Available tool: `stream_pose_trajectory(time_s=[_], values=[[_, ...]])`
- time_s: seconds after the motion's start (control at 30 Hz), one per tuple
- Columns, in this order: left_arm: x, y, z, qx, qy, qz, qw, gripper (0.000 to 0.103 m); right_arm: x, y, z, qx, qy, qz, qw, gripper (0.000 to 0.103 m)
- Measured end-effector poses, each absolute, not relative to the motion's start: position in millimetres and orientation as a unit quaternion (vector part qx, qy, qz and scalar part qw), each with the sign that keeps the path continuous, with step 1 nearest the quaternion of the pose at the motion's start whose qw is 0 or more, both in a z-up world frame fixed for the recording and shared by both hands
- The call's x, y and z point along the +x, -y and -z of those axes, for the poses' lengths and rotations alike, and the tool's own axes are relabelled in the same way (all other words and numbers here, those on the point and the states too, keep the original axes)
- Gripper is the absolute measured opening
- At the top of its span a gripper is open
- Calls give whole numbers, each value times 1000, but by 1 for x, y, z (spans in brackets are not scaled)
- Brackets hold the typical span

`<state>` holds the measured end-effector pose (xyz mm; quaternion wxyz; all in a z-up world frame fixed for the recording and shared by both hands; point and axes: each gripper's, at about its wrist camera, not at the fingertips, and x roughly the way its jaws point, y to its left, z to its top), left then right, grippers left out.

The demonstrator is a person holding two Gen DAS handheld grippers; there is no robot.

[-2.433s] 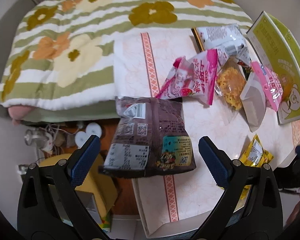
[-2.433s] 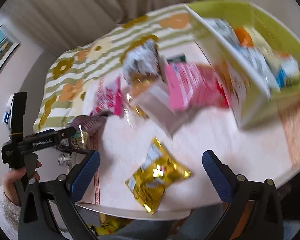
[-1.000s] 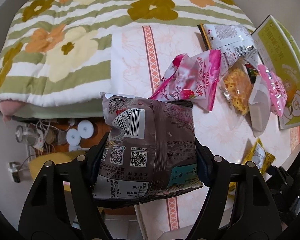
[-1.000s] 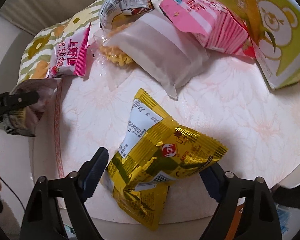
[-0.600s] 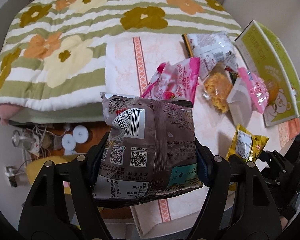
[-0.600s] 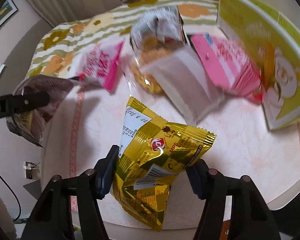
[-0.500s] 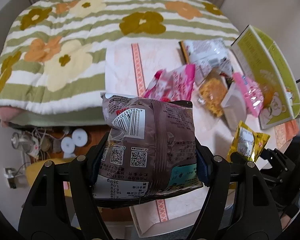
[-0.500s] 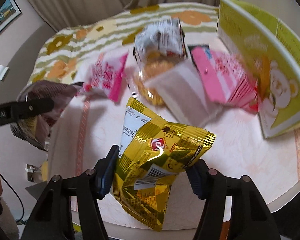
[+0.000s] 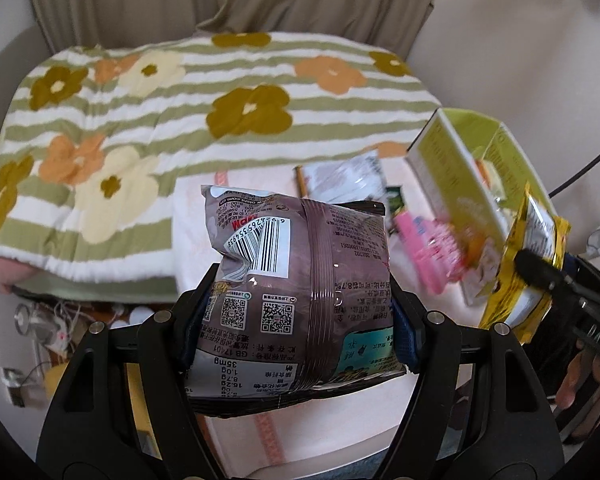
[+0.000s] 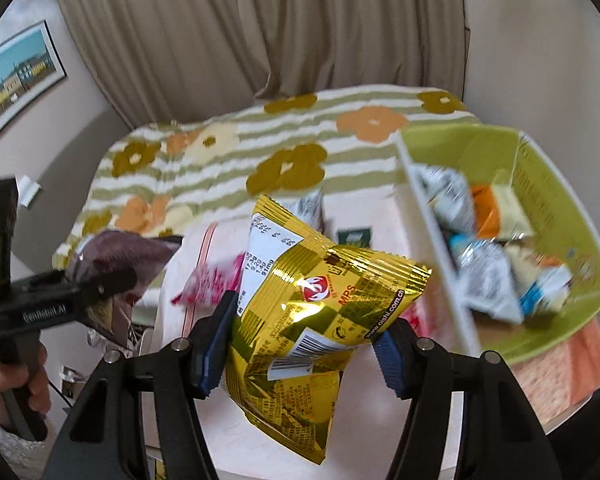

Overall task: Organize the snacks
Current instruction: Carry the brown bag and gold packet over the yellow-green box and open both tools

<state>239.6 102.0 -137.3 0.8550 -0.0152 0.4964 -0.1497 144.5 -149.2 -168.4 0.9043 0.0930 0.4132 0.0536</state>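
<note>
left gripper (image 9: pixel 300 320) jaws pinching brown packet (image 9: pixel 300 292) | right gripper (image 10: pixel 304 340) pinching yellow packet (image 10: pixel 320 312) (slick foil) | risk: slipping short of green box (image 10: pixel 560 216)

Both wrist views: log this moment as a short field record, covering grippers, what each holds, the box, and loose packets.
left gripper: shut on brown snack bag, held off the table
right gripper: shut on yellow snack bag, held off the table
green box: open, several packets inside
pink packet: on the table beside the box
backdrop: floral blanket, curtain
</note>
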Motion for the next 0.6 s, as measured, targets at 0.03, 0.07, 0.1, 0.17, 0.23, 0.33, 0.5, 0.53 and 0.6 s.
stream_pose_trajectory(time_s=[0.03,0.07,0.1,0.17,0.23,0.33,0.5,0.53,0.6], values=[[240,-94,134,-16,-494,149,857,70,146,160,165,93,-410,-54,906,58],[240,-87,132,-17,-492,149,858,70,147,171,161,93,-407,-55,907,58],[239,-78,128,-19,-489,148,860,70,148,182,158,92,-403,-57,909,58],[240,-55,120,-25,-482,145,864,70,150,208,149,91,-397,-64,911,58],[240,-30,113,-31,-475,147,867,70,152,231,142,87,-393,-69,913,58],[242,15,103,-31,-466,151,871,70,157,270,134,79,-387,-74,916,58],[252,92,100,-39,-459,164,872,70,169,333,129,75,-385,-81,917,58],[254,104,100,-39,-460,166,872,70,172,345,129,74,-387,-82,916,58],[260,134,103,-46,-464,171,868,70,178,365,130,76,-392,-83,913,58]])
